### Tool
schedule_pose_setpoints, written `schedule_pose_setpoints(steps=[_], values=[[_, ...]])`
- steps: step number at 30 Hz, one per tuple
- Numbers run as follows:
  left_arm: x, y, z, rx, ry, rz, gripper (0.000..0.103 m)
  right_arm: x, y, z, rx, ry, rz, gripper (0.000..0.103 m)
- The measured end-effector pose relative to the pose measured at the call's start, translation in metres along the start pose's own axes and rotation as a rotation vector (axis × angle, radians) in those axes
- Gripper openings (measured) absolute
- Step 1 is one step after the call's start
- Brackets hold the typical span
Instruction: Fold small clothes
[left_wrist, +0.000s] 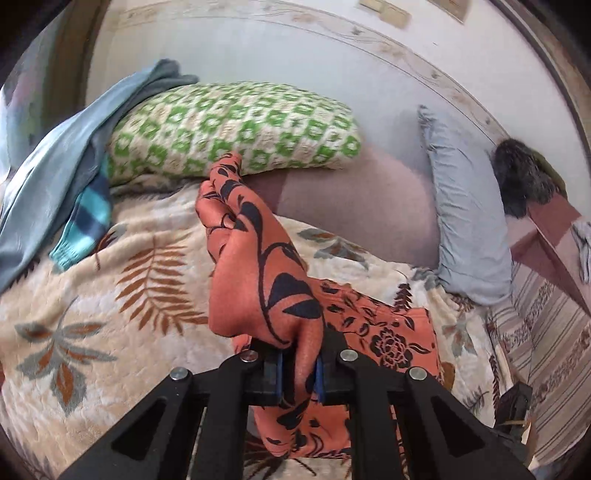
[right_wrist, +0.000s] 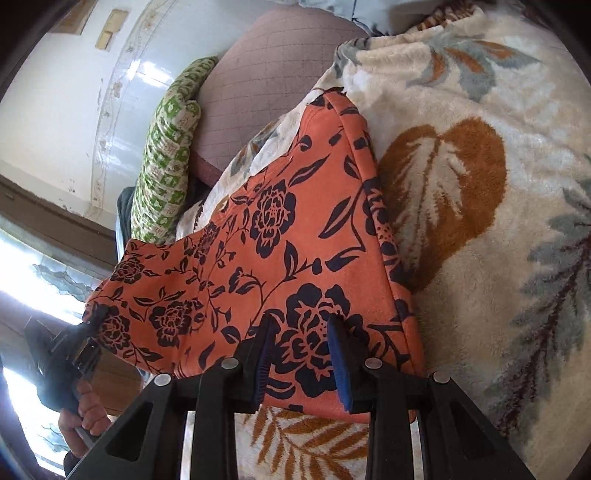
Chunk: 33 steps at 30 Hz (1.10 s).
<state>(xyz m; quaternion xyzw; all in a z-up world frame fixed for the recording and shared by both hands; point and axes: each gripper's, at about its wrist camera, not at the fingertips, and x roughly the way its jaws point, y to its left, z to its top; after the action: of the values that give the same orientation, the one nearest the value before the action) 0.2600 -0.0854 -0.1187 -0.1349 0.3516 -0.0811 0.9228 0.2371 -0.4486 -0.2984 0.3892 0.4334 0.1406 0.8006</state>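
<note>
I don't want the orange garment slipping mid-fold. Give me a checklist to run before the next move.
1. Left gripper clamped on the orange floral garment: ok, cloth is bunched between the jaws.
2. Right gripper holding the garment: not ok, jaws stand open over the cloth.
3. Garment flat on the leaf-print blanket: not ok, one part is lifted and crumpled.
4. Fold line visible: cannot tell.
5. Green patterned pillow apart from the garment: cannot tell, lifted cloth overlaps it.

Right gripper jaws apart over orange floral garment on blanket.
</note>
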Motion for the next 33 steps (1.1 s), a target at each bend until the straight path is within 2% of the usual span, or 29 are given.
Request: schedule_pose_setpoints(steps=[2, 6, 9, 11, 14, 16, 17, 19, 21, 22, 24, 25, 27, 31, 33], values=[[0.010, -0.040, -0.001, 0.075, 0.015, -0.033, 0.012, -0.004, -0.016, 0.003, 0.062, 0.017, 0.048, 0.032], [0.048, -0.116, -0.021, 0.203, 0.085, -0.101, 0.012, -0.011, -0.063, 0.004, 0.297, 0.044, 0.219, 0.032], [0.083, -0.164, -0.056, 0.297, 0.173, -0.140, 0.012, -0.041, -0.090, 0.008, 0.378, -0.073, 0.253, 0.035], [0.112, -0.188, -0.086, 0.351, 0.270, -0.149, 0.013, -0.066, -0.108, 0.012, 0.427, -0.171, 0.275, 0.034], [0.149, -0.202, -0.131, 0.441, 0.405, -0.069, 0.021, -0.092, -0.124, 0.015, 0.447, -0.261, 0.278, 0.034], [0.138, -0.202, -0.136, 0.449, 0.373, -0.092, 0.026, -0.099, -0.126, 0.016, 0.443, -0.282, 0.276, 0.034], [0.129, -0.202, -0.133, 0.440, 0.373, -0.132, 0.033, -0.099, -0.126, 0.016, 0.440, -0.279, 0.280, 0.034], [0.108, -0.197, -0.119, 0.407, 0.383, -0.215, 0.036, -0.097, -0.117, 0.016, 0.412, -0.270, 0.279, 0.034], [0.080, -0.192, -0.101, 0.404, 0.342, -0.277, 0.040, -0.094, -0.104, 0.022, 0.370, -0.256, 0.264, 0.034], [0.066, -0.187, -0.093, 0.419, 0.309, -0.279, 0.043, -0.092, -0.097, 0.022, 0.349, -0.248, 0.269, 0.034], [0.045, -0.173, -0.077, 0.442, 0.234, -0.232, 0.060, -0.086, -0.082, 0.021, 0.298, -0.213, 0.284, 0.036], [0.039, -0.163, -0.071, 0.443, 0.207, -0.197, 0.061, -0.081, -0.073, 0.019, 0.271, -0.191, 0.279, 0.037], [0.043, -0.141, -0.060, 0.422, 0.209, -0.124, 0.061, -0.070, -0.054, 0.017, 0.232, -0.170, 0.266, 0.069], [0.069, -0.088, -0.063, 0.313, 0.288, 0.020, 0.061, -0.054, -0.035, 0.012, 0.197, -0.137, 0.253, 0.070], [0.078, -0.067, -0.071, 0.265, 0.319, 0.045, 0.061, -0.045, -0.032, 0.011, 0.195, -0.129, 0.241, 0.070]])
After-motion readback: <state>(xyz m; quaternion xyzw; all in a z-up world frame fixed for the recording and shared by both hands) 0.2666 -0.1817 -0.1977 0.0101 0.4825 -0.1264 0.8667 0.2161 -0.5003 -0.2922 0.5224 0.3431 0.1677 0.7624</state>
